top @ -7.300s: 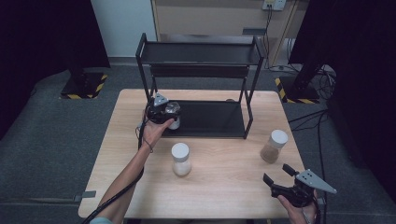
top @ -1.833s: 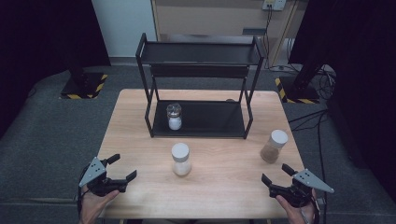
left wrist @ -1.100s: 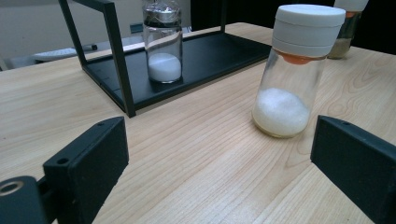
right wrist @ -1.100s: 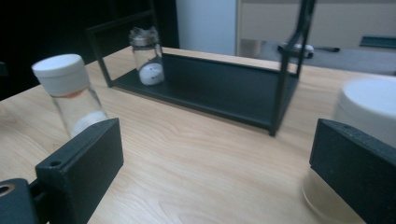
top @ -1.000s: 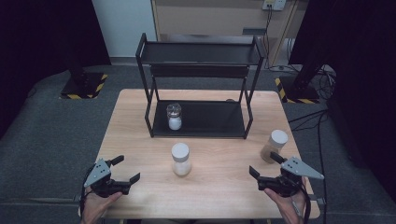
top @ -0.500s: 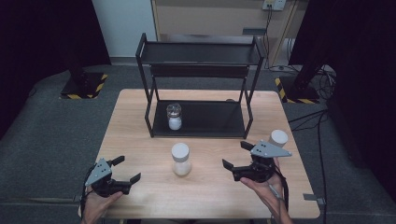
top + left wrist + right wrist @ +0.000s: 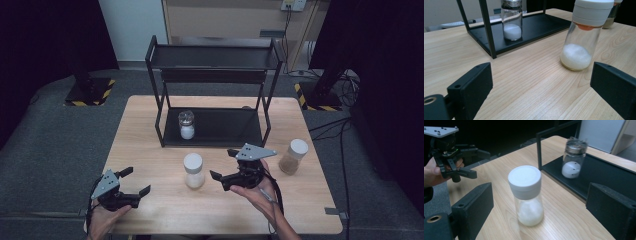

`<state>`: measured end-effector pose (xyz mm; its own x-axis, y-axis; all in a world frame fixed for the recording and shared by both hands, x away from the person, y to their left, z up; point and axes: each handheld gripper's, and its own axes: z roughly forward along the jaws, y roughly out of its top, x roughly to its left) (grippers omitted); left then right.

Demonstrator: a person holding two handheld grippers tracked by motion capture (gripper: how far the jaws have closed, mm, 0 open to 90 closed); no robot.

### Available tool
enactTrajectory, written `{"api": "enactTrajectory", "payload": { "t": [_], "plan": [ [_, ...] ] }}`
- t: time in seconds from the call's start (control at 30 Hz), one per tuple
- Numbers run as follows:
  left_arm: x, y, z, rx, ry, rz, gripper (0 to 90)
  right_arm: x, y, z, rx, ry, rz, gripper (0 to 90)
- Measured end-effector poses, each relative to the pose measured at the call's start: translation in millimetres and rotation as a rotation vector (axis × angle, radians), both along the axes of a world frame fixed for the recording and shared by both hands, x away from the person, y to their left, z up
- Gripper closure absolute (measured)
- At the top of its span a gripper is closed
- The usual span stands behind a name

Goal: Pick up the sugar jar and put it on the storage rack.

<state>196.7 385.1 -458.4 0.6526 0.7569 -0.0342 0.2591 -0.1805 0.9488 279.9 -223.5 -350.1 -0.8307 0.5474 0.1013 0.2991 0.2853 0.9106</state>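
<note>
Jar: white-capped jar (image 7: pixel 193 170) upright on tabletop (image 7: pixel 150 150), before rack (image 7: pixel 215 127)
Right hand-held gripper (image 7: pixel 223 164): unclenched, jaws just narrowing, beside jar (not touching)
Left hand-held gripper (image 7: pixel 134 181): unclenched, empty
Risk: off-centre closing could topple the jar

There are three glass shakers: one white-capped shaker with white powder (image 7: pixel 193 170), one silver-capped shaker on the shelf (image 7: pixel 186 124), one white-capped shaker with brown powder (image 7: pixel 293 156). There is one black two-tier metal rack (image 7: pixel 215 55) and two black hand-held grippers.

the high view looks down my tabletop (image 7: pixel 150 145); both tong cameras sit low, sharing the white-capped jar (image 7: pixel 526 195).
</note>
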Motion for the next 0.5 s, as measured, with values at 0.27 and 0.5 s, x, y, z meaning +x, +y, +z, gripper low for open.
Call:
{"api": "enactTrajectory", "payload": {
  "t": [0.27, 0.5],
  "plan": [
    [0.0, -0.6, 0.5, 0.006, 0.002, 0.0, 3.2, 16.4, 23.7, -9.8, -0.012, 0.034, 0.041, 9.2],
    [-0.2, -1.0, 0.8, 0.009, 0.0, 0.0, 3.2, 29.0, 44.9, -17.6, -0.029, 0.047, 0.073, 11.6]
  ]
}}
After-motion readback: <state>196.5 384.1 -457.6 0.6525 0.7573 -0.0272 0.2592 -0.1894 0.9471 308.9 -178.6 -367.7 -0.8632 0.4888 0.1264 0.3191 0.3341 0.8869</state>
